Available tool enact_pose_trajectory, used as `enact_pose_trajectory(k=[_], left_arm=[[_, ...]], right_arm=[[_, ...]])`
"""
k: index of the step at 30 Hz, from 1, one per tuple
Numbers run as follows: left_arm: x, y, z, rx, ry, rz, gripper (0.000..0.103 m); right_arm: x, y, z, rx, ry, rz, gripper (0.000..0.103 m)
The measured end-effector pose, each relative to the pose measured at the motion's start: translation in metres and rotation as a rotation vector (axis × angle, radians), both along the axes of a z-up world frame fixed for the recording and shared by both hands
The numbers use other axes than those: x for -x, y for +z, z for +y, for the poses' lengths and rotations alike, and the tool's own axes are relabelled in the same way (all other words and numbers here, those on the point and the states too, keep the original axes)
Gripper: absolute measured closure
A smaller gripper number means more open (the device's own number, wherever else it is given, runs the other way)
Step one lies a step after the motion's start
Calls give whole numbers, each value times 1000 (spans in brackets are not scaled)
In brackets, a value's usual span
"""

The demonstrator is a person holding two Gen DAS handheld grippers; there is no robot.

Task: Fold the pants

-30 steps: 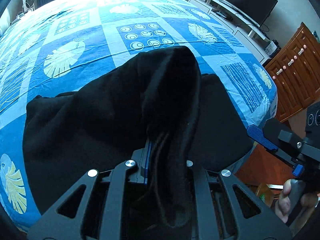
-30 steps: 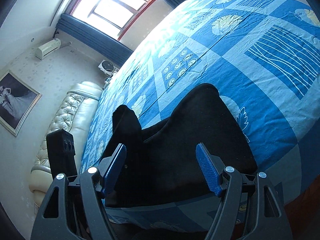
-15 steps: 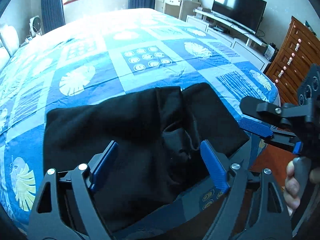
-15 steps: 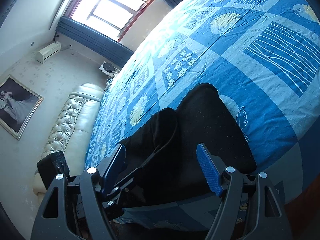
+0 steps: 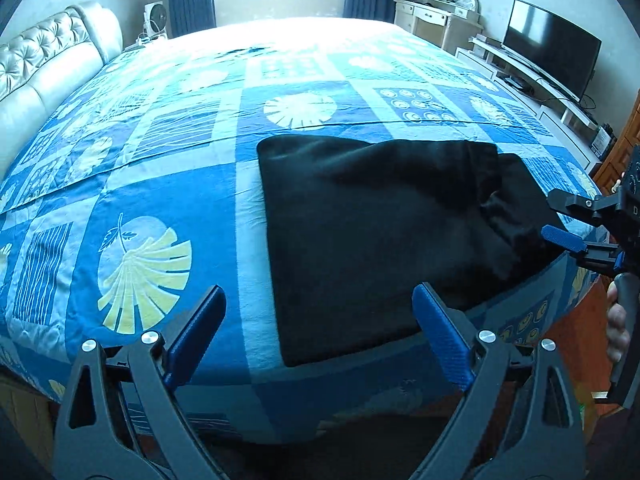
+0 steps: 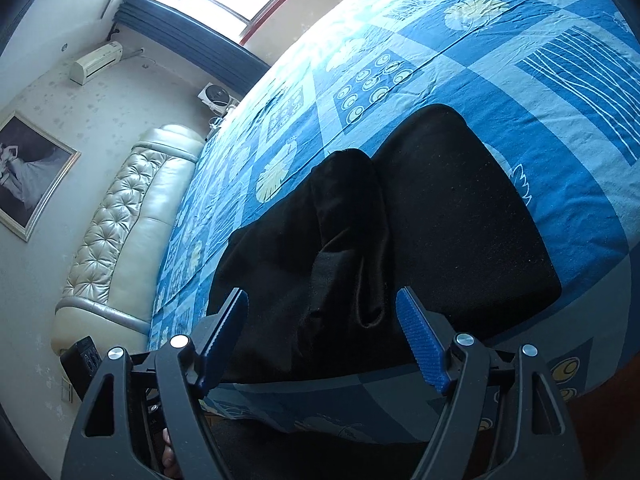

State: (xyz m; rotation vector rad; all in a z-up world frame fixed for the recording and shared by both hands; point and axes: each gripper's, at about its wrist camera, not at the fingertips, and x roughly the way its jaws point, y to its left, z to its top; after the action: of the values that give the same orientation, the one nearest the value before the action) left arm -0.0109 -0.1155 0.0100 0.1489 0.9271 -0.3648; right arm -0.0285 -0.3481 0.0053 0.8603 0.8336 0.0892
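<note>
Pants (image 5: 380, 240), black and soft, lie folded into a rough rectangle at the near edge of the bed (image 5: 168, 184), probably set there for easy reach. One bunched flap ridges up glossy along the fold. Left gripper (image 5: 318, 336) and right gripper (image 6: 322, 334) hover just short of the cloth, ribbed blue fingers (image 6: 420, 350) spread, grasping nothing.

The black pants (image 5: 384, 240) lie folded in a rough rectangle on the blue patterned bed (image 5: 168, 184), reaching its near edge. The left tool (image 5: 318, 340) hangs over that edge, jaws spread wide with nothing between them. At far right the right tool (image 5: 576, 236) (only partly in frame) sits beside the pants' rumpled right end.
</note>
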Motion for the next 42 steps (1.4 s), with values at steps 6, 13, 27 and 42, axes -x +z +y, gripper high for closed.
enact_pose_trajectory(k=[6, 13, 27, 42], left_arm=[[-5, -7, 22, -20, 28, -5, 9], [-6, -9, 25, -15, 21, -3, 9], [-10, -12, 33, 25, 37, 27, 8], [-16, -15, 41, 45, 57, 47, 6]], right_arm=[[-15, -1, -3, 86, 5, 32, 27], [-37, -16, -13, 75, 8, 106, 26], [-55, -16, -2, 96, 73, 139, 24], [-70, -25, 30, 45, 188, 166, 84]])
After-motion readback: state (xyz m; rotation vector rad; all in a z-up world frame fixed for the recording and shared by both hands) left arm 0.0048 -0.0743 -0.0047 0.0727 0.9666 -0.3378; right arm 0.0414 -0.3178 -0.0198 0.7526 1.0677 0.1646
